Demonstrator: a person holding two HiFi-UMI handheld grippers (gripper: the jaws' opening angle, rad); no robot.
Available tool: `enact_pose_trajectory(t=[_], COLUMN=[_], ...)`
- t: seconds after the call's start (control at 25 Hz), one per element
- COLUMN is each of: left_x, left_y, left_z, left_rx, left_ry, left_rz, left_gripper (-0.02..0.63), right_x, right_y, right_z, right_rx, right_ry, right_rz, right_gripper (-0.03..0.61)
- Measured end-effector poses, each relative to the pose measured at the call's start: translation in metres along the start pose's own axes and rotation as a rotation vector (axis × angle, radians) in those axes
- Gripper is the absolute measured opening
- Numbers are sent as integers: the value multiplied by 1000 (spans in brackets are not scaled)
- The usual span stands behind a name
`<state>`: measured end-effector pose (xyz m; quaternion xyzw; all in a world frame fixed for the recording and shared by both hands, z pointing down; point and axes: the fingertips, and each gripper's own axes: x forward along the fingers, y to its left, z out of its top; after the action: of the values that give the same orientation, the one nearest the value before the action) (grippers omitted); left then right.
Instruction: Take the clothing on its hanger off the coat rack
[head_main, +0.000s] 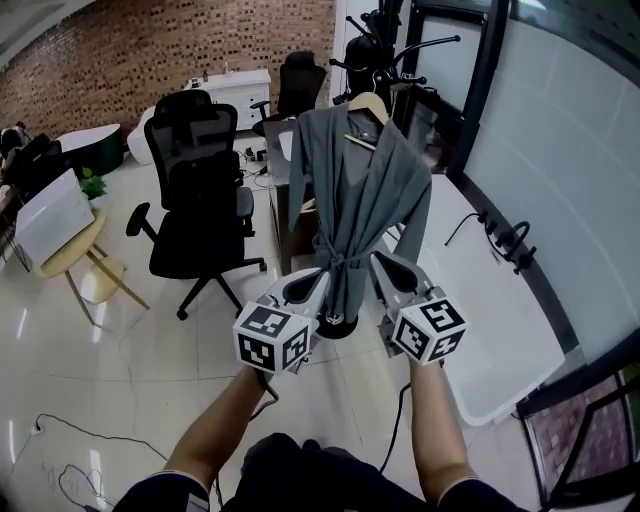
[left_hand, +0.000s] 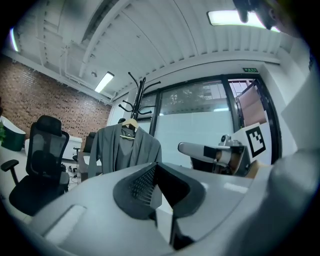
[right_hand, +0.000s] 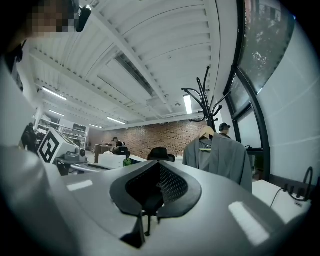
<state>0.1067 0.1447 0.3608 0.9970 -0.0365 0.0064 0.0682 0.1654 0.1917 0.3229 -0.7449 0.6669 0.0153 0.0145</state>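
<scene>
A grey robe (head_main: 355, 190) with a tied belt hangs on a wooden hanger (head_main: 368, 103) from a black coat rack (head_main: 385, 40), whose round base (head_main: 337, 325) stands on the floor. Both grippers point level at the robe's lower part, a short way in front of it and touching nothing. My left gripper (head_main: 318, 280) is shut and empty, slightly left of the belt. My right gripper (head_main: 385, 262) is shut and empty, just right of it. The left gripper view shows the robe (left_hand: 125, 150) ahead to the left. In the right gripper view the robe (right_hand: 222, 157) is ahead to the right.
A black office chair (head_main: 195, 190) stands left of the rack. A white table (head_main: 500, 300) with cables (head_main: 510, 240) runs along the glass wall on the right. A desk sits behind the robe. A small wooden table (head_main: 70, 260) is at far left, and a cable (head_main: 60, 440) lies on the floor.
</scene>
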Motion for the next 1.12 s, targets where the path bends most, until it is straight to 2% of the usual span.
enact_pose_trajectory(t=[0.32,0.8,1.12], left_x=[46,117,156], left_y=[13,59,90], left_z=[6,21,41], left_rx=[0,24,46], left_ry=[6,11,1], left_rz=[-18,-118,-159], left_gripper=[12,12,12], right_x=[18,87,125], right_y=[-40,-88,-125], right_z=[-7,8,27], right_rx=[6,-1,-64], right_ry=[23,-3,-22], right_rz=[-14,-87,-159], right_gripper=[2,2,2])
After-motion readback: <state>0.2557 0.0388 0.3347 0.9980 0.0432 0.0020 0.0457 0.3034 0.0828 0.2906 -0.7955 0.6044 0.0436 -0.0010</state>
